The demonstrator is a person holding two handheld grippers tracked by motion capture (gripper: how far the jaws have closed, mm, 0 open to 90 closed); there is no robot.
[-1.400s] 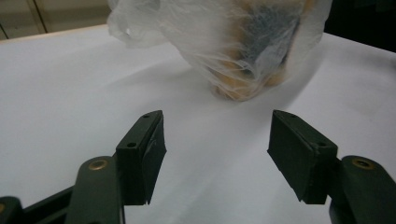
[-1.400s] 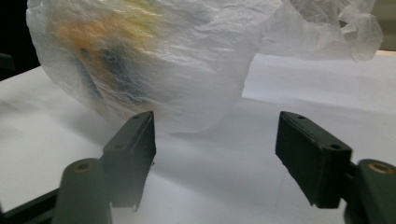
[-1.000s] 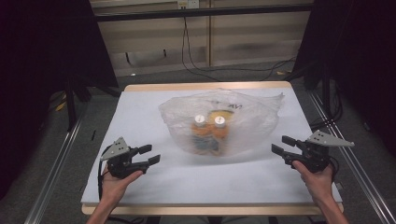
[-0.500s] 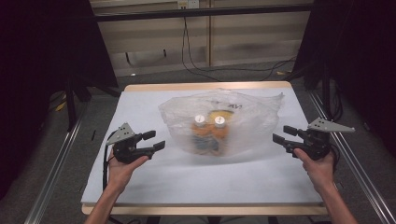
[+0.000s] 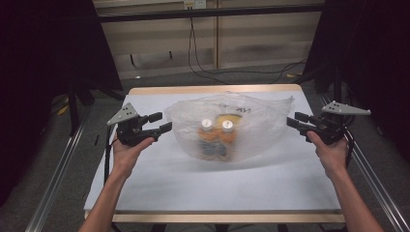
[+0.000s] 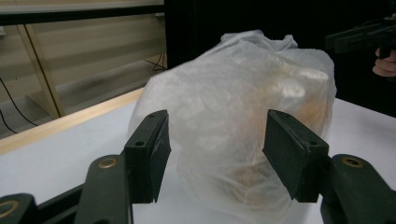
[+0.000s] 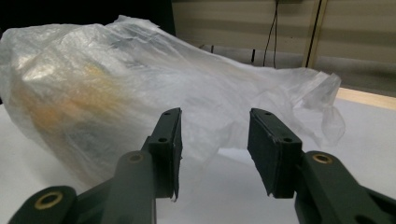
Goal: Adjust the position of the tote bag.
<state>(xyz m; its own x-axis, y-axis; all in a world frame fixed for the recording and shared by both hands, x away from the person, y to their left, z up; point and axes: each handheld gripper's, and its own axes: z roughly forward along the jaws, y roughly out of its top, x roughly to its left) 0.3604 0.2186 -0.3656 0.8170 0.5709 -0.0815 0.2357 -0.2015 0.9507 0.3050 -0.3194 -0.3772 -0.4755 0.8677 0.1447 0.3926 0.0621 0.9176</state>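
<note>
**Plastic bag untouched, both grippers closing in**

Plastic bag sits mid-table, holding two white-capped bottles. Left gripper and right gripper flank the bag, one either side, jaws spread and empty. No grasp made yet; the handling is all ahead.
</note>
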